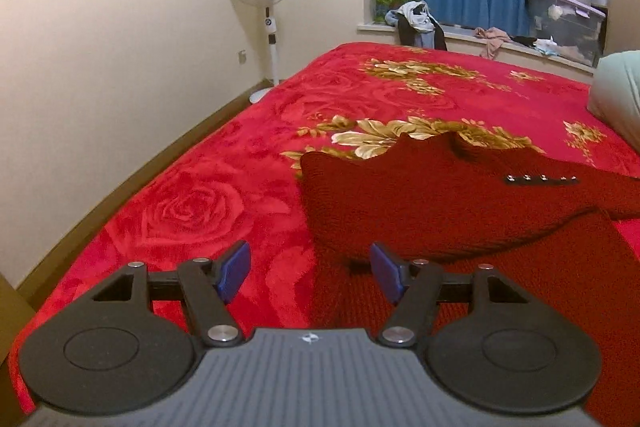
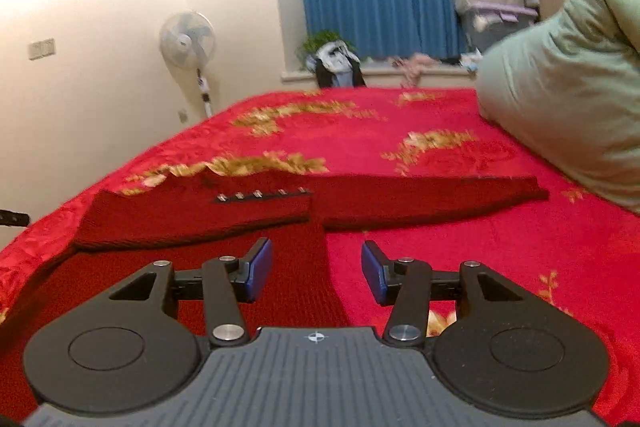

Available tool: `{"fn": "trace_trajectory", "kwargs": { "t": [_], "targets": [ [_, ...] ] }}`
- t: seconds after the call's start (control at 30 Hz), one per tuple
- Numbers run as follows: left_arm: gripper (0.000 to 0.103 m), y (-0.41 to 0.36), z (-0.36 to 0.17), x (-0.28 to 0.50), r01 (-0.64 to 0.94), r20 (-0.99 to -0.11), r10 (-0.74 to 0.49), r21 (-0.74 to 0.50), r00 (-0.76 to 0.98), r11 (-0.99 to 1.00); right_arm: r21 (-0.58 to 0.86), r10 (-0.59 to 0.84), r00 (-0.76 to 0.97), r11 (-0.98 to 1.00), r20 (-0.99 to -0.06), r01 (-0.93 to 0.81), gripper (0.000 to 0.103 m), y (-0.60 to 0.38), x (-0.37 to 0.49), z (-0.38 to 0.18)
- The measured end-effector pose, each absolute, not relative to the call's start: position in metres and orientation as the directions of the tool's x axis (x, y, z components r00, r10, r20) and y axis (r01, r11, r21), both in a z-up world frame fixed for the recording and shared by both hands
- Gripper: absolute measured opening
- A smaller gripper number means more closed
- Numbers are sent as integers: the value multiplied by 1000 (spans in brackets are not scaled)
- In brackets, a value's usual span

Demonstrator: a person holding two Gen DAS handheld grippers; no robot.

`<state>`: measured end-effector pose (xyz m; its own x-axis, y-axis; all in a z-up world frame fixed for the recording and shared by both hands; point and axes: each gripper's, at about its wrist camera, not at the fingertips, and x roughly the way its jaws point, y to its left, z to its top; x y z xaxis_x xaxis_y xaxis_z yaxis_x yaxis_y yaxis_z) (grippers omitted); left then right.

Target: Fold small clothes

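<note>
Left gripper point(image 1: 310, 273) and right gripper point(image 2: 316, 273) both spread wide, empty, low over the bed point(image 1: 192, 211). Dark red knit sweater point(image 1: 420, 199) lies partly folded on it, just ahead. Looks soft, floppy, light, grippy rather than slick. Pinch the near hem point(image 2: 296, 267) corners; avoid the button strip point(image 2: 262, 195).

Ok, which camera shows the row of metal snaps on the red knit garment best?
The left wrist view: the snaps are sharp there, and you can count the studs on the dark red garment. The right wrist view shows the snaps too, but smaller and blurred by motion, beyond the open right claw.
</note>
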<state>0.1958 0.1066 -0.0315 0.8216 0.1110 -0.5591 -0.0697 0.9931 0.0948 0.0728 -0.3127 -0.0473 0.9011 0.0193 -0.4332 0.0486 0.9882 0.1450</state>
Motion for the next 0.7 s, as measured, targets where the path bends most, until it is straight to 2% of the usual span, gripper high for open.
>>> {"fn": "trace_trajectory", "kwargs": {
  "t": [0.33, 0.47, 0.6, 0.63, 0.7],
  "targets": [
    [72, 107, -28, 192, -39, -554, 73, 72, 829, 997, 150, -62, 840, 974, -538, 168, 55, -331, 92, -69],
    [72, 104, -28, 193, -33, -556, 71, 77, 828, 996, 191, -51, 851, 966, -522, 175, 55, -346, 93, -62],
    [72, 106, -24, 194, -23, -549, 49, 54, 834, 998, 169, -49, 853, 973, -519, 159, 54, -362, 100, -63],
    [73, 107, -23, 194, -21, -549, 45, 49, 834, 999, 171, -48, 849, 972, -526, 161, 53, -366, 105, -65],
    [73, 108, -23, 195, -15, -556, 32, 34, 831, 999, 197, -22, 848, 969, -529, 147, 37, -375, 117, -68]
  ]
}}
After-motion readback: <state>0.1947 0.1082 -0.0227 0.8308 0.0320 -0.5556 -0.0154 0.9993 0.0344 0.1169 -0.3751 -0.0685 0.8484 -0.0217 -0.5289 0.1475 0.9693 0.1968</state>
